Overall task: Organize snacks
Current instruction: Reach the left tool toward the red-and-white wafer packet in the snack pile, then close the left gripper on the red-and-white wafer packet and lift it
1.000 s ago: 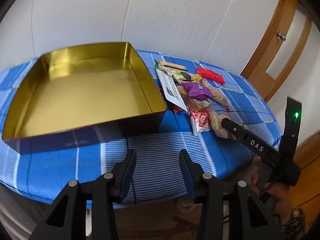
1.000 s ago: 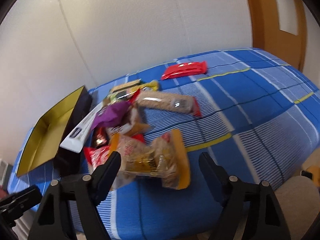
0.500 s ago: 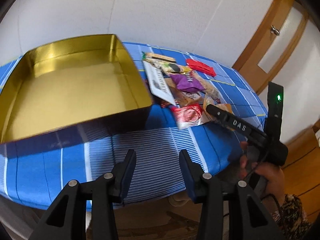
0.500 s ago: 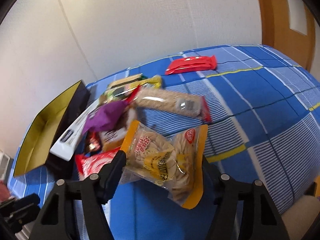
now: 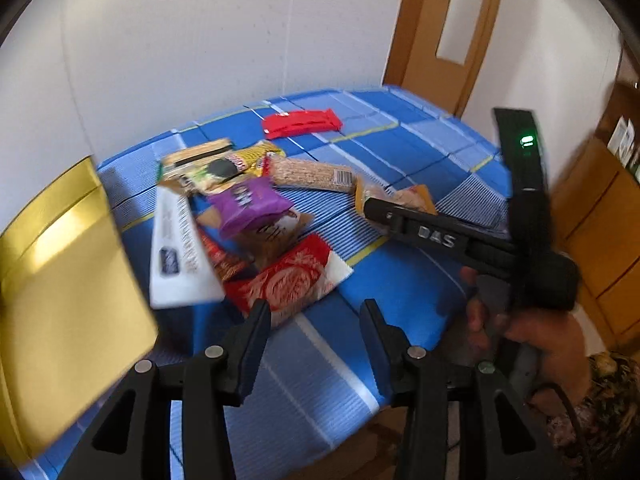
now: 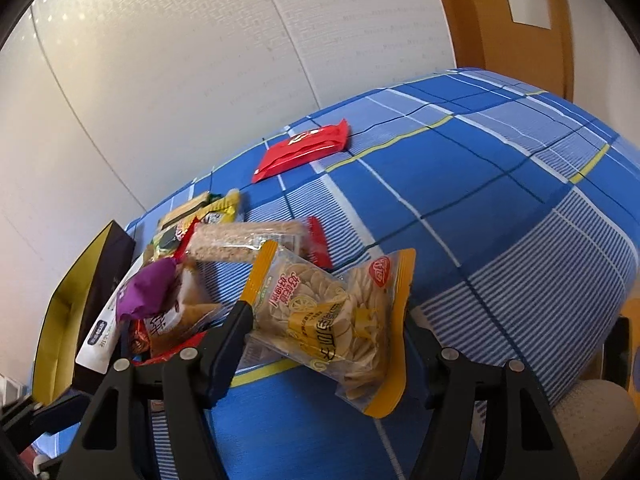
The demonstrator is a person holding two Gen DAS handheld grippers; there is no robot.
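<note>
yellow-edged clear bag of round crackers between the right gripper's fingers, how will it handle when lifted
The yellow-edged clear plastic bag of round crackers looks light and puffy, so it should lift easily. Its glossy film may slip against the right gripper pads. The thin stacked crackers inside look brittle, so a hard squeeze would probably crack them. The sealed ends will likely flop.

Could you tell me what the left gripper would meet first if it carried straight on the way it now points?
Most likely the red and white snack packet at the near end of the heap: the left gripper, jaws just opened wider with nothing between them, has its left finger already overlapping it. Depth is unclear; the blue plaid tablecloth might come first.
</note>
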